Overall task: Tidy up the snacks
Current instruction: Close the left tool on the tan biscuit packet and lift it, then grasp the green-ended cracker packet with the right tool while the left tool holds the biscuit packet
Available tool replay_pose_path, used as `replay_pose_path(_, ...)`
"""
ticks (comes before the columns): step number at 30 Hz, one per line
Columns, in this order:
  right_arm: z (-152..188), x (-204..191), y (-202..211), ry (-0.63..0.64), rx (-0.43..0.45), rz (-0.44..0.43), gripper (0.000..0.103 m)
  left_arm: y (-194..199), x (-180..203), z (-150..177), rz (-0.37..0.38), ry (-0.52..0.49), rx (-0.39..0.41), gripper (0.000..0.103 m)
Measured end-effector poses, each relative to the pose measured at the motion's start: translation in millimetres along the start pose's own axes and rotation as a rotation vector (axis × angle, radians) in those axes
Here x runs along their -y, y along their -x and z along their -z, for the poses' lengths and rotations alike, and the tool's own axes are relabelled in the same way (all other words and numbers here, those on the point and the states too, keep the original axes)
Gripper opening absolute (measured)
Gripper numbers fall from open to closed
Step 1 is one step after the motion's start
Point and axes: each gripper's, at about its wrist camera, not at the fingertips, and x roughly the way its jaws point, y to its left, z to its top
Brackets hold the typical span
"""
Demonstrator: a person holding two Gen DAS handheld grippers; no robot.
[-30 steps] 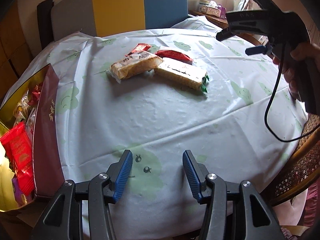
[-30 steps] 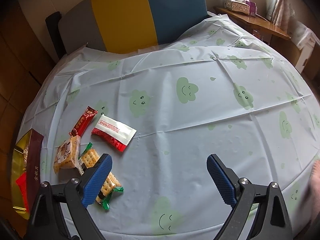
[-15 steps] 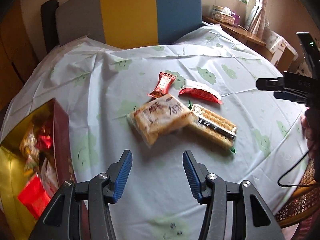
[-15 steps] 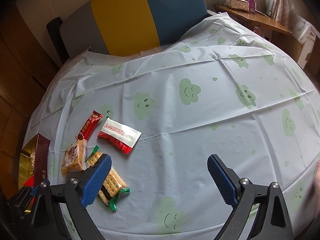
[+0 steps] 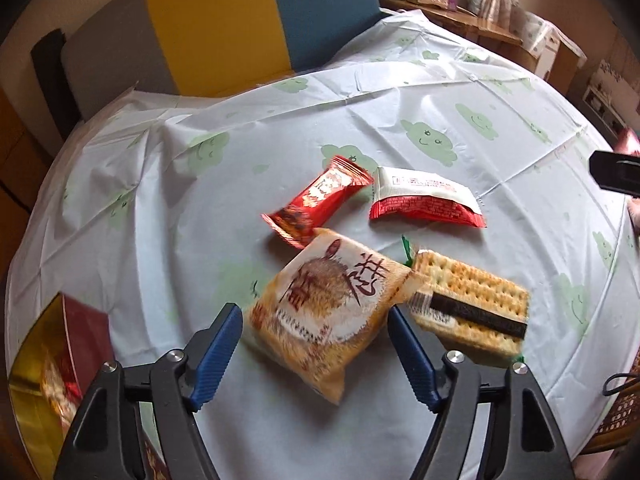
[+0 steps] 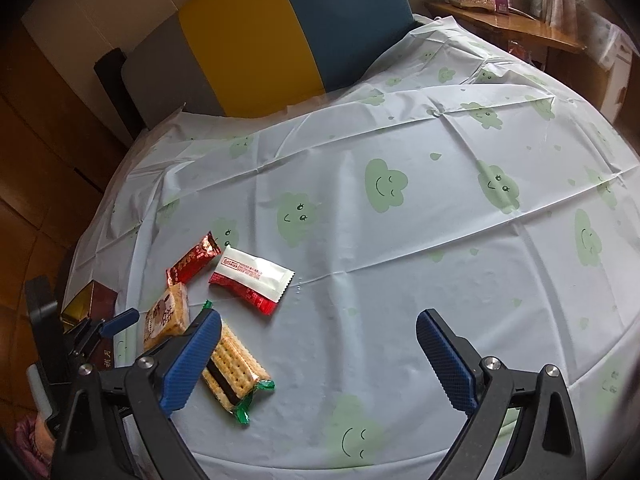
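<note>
On the creased plastic-covered tabletop (image 5: 160,216), a glossy tan rectangular biscuit packet (image 5: 328,312) lies diagonally between the left gripper's (image 5: 314,350) opening, untouching blue ribbed fingers (image 5: 218,354); the right gripper (image 6: 320,360) gapes empty.

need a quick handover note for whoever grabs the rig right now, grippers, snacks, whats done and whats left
Left gripper: jaws opening, straddling the orange biscuit pack, pads not on it yet.
Right gripper: open, empty, over the tablecloth.
Loose on the cloth: orange biscuit pack, cracker pack partly under it, red candy bar, red-and-white sachet.
Gift box at the table's left edge already holds some snacks.
Left: grasp the biscuit pack and probably box it, then likely the other three.
</note>
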Motion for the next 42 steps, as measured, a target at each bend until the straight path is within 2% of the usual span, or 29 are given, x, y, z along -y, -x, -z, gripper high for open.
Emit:
replay_pose_path(5,-1.3,2.0,0.4,-0.007,0.001,-0.003,0.099,-11.6,-2.1,-9.8,0.041,-0.007,0.0,0.076)
replay_pose_path(7,-1.7,3.6,-1.1,-0.012,-0.004,0.004,0.099,-14.0,-4.0,-10.5,0.065,0.018,0.0,0.072)
replay_pose_path(8,-1.7,4.6,-1.8,-0.015,-0.007,0.007,0.099,-13.8,-4.4,-10.7,0.067,0.025,0.004,0.067)
replay_pose_path(11,-2.4,6.0,-4.7,-0.018,-0.013,0.02,0.099,-10.3,-4.6,-5.9,0.08,0.066,0.013,0.063)
replay_pose_path(18,-2.9,8.9,-6.8,-0.015,-0.01,0.046,0.099,13.1,5.5,36.0,0.104,0.171,0.025,0.062)
replay_pose_path(22,-3.0,5.8,-6.7,-0.005,-0.012,-0.001,0.099,33.3,18.5,71.1,0.069,0.182,0.04,0.062)
replay_pose_path(27,8.6,-27.1,-21.3,0.151,-0.106,-0.109,0.099,55.1,34.2,112.7,0.036,0.159,0.081,0.062)
replay_pose_path(31,30.4,-60.2,-34.6,0.358,-0.163,-0.094,0.099,59.1,41.4,129.2,0.017,0.139,0.104,0.063)
replay_pose_path(34,42.1,-69.8,-42.4,0.445,-0.196,-0.084,0.099,54.9,38.6,135.0,0.027,0.154,0.118,0.063)
replay_pose_path(37,53.4,-78.9,-45.7,0.527,-0.241,-0.127,0.099,54.7,37.9,135.0,0.034,0.158,0.126,0.063)
replay_pose_path(42,72.7,-92.0,-48.3,0.677,-0.259,-0.111,0.099,53.9,36.2,136.9,0.05,0.156,0.143,0.063)
